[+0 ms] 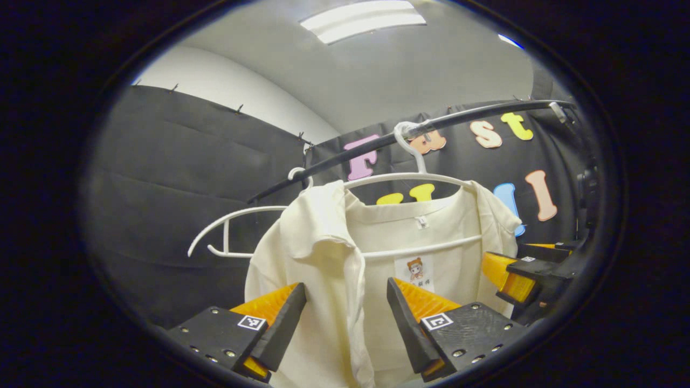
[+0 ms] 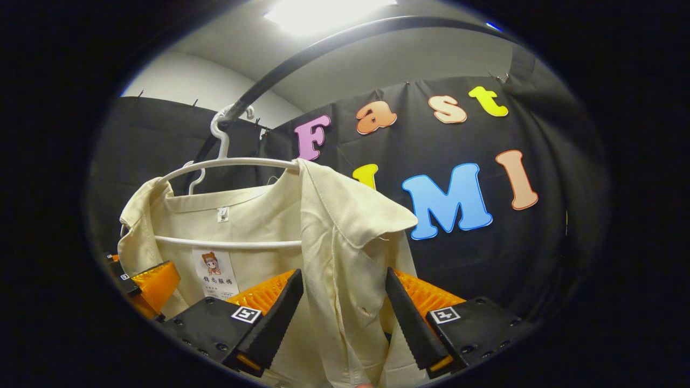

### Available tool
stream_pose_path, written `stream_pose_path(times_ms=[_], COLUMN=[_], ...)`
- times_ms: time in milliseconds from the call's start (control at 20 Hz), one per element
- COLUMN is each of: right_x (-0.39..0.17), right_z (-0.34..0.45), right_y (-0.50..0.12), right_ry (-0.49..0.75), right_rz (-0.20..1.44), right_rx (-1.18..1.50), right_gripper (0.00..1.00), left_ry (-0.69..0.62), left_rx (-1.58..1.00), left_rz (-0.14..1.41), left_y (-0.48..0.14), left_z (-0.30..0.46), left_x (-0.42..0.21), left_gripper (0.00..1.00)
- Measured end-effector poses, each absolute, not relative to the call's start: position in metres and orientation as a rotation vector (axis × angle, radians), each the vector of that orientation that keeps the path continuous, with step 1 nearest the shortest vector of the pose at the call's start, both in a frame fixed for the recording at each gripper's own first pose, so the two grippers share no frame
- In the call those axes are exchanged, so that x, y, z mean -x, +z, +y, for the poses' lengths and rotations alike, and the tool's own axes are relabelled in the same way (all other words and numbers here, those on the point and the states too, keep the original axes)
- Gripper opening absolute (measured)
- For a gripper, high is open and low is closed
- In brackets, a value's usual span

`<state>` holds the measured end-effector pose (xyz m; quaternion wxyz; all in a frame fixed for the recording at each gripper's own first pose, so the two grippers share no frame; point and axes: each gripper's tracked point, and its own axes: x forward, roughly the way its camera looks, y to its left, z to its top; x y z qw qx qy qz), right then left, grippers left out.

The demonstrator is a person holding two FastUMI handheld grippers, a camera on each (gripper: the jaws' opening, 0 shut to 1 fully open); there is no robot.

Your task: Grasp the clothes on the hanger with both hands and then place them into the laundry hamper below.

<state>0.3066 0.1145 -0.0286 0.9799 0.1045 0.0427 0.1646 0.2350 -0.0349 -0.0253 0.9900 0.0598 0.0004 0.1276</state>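
A cream shirt (image 1: 323, 226) hangs on a white hanger (image 1: 409, 177) hooked over a black rail (image 1: 377, 141). My left gripper (image 1: 345, 291) is open, and the shirt's front edge hangs loosely between its fingers. At the right of the left gripper view, the right gripper (image 1: 512, 280) is at the shirt's other side. In the right gripper view the same shirt (image 2: 345, 215) hangs on its hanger (image 2: 226, 161). My right gripper (image 2: 343, 280) is open around the shirt's front panel below the collar. The left gripper (image 2: 145, 285) shows low at the left.
An empty white hanger (image 1: 225, 237) hangs on the rail to the left of the shirt. The rail (image 2: 302, 54) runs overhead, with the black booth wall (image 2: 485, 258) close behind the shirt.
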Motion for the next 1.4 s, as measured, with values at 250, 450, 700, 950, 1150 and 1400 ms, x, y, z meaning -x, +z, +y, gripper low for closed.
stream_pose_path(times_ms=[250,450,700,950,1150,1400], right_x=[-0.326,-0.333,-0.34,-0.339,-0.343,-0.347], right_z=[0.125,0.126,0.112,0.071,0.05,0.028], right_y=[-0.036,-0.038,-0.032,-0.008,0.006,0.024], right_ry=[0.332,0.308,0.284,0.165,0.117,0.043], right_rz=[0.099,0.104,0.06,-0.061,-0.101,-0.164], right_rx=[-0.221,-0.194,-0.187,-0.099,-0.084,-0.067], right_gripper=[0.98,0.59,0.06,0.0,0.01,0.01], left_ry=[0.319,0.365,0.398,0.373,0.399,0.427], left_rx=[-0.148,-0.184,-0.161,-0.172,-0.207,-0.223], left_rz=[0.002,0.004,0.013,0.004,-0.067,-0.108], left_y=[-0.032,-0.032,-0.031,-0.017,0.016,0.044], left_z=[-0.032,-0.023,-0.003,0.004,0.02,0.044], left_x=[-0.254,-0.256,-0.254,-0.233,-0.214,-0.204], left_gripper=[0.87,0.7,0.27,0.02,0.04,0.03])
